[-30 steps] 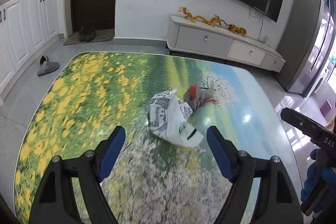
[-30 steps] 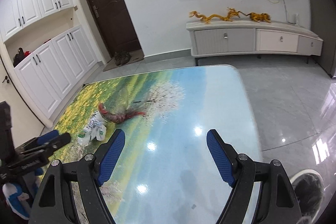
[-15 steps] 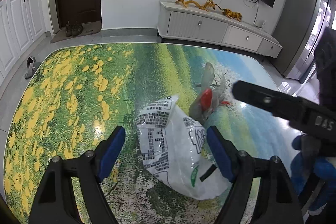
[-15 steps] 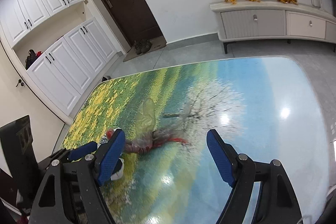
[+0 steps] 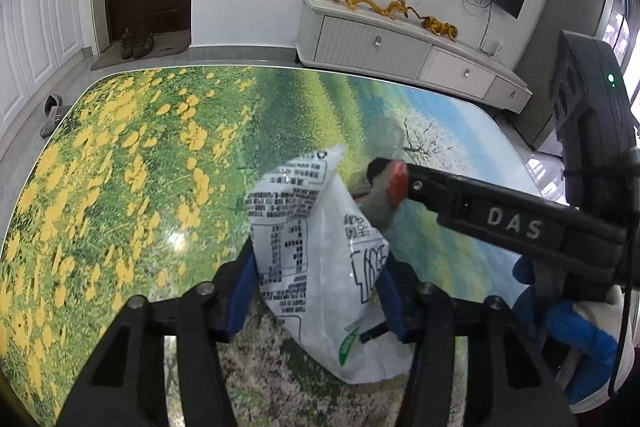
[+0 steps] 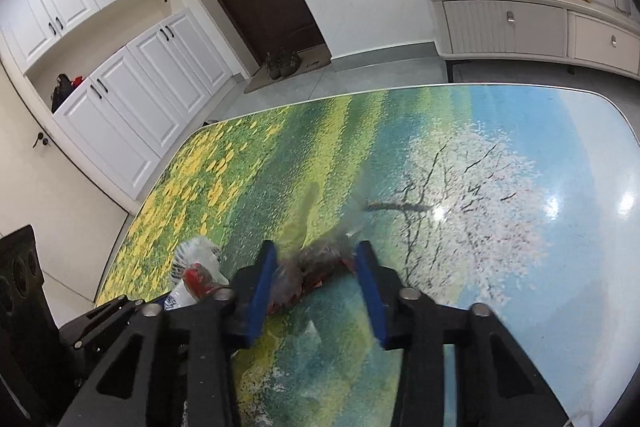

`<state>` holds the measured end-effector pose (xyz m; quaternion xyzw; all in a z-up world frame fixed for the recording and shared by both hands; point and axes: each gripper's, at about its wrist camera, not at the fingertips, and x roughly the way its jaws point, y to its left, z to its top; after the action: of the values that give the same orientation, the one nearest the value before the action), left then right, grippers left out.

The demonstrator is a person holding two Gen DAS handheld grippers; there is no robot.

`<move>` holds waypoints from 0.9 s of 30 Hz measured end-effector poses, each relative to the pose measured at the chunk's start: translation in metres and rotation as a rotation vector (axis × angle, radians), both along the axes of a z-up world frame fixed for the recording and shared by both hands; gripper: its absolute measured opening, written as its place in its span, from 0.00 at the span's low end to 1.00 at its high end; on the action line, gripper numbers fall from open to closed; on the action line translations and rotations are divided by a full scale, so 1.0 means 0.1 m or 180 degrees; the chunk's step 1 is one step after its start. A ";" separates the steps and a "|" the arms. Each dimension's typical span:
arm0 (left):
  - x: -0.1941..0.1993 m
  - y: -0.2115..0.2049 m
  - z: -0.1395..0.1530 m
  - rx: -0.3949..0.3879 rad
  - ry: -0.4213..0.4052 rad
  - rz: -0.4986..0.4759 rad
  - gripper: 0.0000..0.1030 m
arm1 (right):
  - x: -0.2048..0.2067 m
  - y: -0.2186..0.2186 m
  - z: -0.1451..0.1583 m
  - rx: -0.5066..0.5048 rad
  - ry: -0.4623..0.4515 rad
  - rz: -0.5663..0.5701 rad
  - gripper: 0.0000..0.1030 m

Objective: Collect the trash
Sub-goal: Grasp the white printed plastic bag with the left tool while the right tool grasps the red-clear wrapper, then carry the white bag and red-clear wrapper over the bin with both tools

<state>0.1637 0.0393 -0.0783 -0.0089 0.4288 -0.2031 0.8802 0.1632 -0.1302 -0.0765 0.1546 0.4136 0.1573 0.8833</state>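
On the flower-print table [image 5: 120, 187], both grippers had just closed, left [image 5: 316, 291] on the white bag [image 5: 320, 267], right [image 6: 316, 279] on the clear wrapper [image 6: 320, 263]; neither piece was lifted yet.

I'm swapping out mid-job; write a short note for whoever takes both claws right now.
Left claw: jaws have just been closing, pads now on the white printed bag, which lies on the table.
Right claw: jaws have just been closing around the crumpled clear-and-red wrapper; contact looks made, though the view is blurred.
Done: both pieces of trash gripped or nearly so.
Left: confirm both grips, lift, carry to a bin. No bin shows in either view.
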 end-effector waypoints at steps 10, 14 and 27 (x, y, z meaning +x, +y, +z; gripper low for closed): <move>-0.38 0.20 0.18 -0.0038 -0.0031 0.0077 0.44 | -0.42 -0.01 0.18 0.0095 -0.0136 0.0084 0.07; -0.57 0.24 0.38 -0.0080 -0.0121 0.0078 0.44 | -0.74 -0.11 0.37 0.0205 -0.0246 0.0016 0.07; -1.28 -0.19 0.94 -0.0211 -0.0429 -0.0232 0.43 | -1.93 -0.81 1.04 0.0311 -0.0706 -0.0449 0.07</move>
<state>0.0356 0.0205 0.0154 -0.0087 0.3617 -0.2493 0.8983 -0.0299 -0.2115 0.0279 0.2077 0.2935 0.1309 0.9239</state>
